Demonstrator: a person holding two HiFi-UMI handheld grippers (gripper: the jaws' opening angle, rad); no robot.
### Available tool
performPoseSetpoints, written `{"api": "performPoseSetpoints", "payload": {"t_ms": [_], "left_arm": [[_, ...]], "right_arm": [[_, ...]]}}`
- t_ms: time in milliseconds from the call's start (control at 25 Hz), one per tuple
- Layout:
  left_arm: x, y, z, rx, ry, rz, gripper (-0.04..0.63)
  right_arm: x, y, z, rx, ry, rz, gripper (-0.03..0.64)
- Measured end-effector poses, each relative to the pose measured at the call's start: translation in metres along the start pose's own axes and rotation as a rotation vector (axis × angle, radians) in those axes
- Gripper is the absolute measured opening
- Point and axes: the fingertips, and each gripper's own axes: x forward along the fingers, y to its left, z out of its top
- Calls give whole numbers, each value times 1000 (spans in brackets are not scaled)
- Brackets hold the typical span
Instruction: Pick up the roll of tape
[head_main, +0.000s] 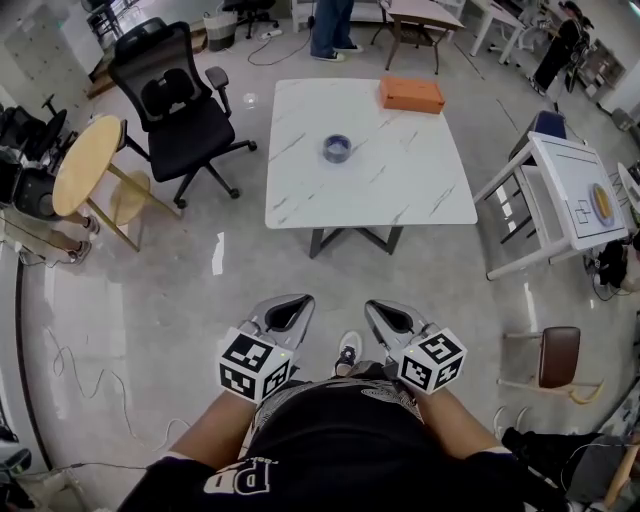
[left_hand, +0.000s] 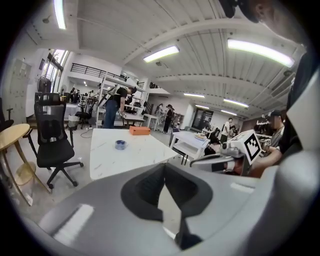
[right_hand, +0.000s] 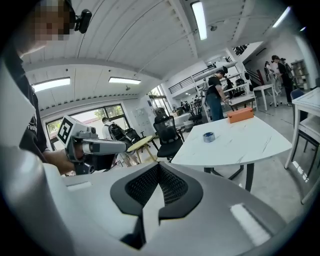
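Room: you face an open workshop with a pale, glossy floor (head_main: 200, 300). A white marble-look table (head_main: 300, 205) stands ahead of you.
Left gripper (head_main: 298, 300): you hold it low at your waist. Its jaw tips meet and nothing sits between them.
Right gripper (head_main: 378, 306): it is level with the left one. Its jaws are likewise together and empty.
Roll of tape (head_main: 337, 148): it lies flat near the middle of the tabletop, well apart from both grippers.
Handling: it is probably light and stiff, a smooth-sided ring that could skate on the slick top if you nudge it.
Hold: part the jaws first. Then put one jaw down the core hole and one outside the wall, or span the whole ring across its outer faces.
Edges: the roll sits well in from every table edge, so a small slide should not drop it.
Neighbours: an orange box (head_main: 411, 94) sits at the far right corner, well clear of the roll.
Open room: bare floor runs from your feet to the near edge. A black office chair (head_main: 180, 100) stands to the table's left and a white side table (head_main: 575, 190) to its right.
Watch: there are loose cables (head_main: 70, 360) on the floor at your left.
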Motion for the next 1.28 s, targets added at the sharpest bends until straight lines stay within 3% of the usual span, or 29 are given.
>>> {"api": "performPoseSetpoints", "payload": {"t_ms": [280,600,960,1280], "left_arm": [[47,5,24,-66,16,5,58],[99,14,51,-43,2,64,58],[113,20,50,-63,42,99,58],[128,43,62,-62,34,74,58]], "right_arm": [[11,-48,28,-3,0,41,-2],[17,-103,45,-4,10,77,-2],[32,-112,50,4,30,125,-2],[51,-125,60,-8,45,95,-2]]}}
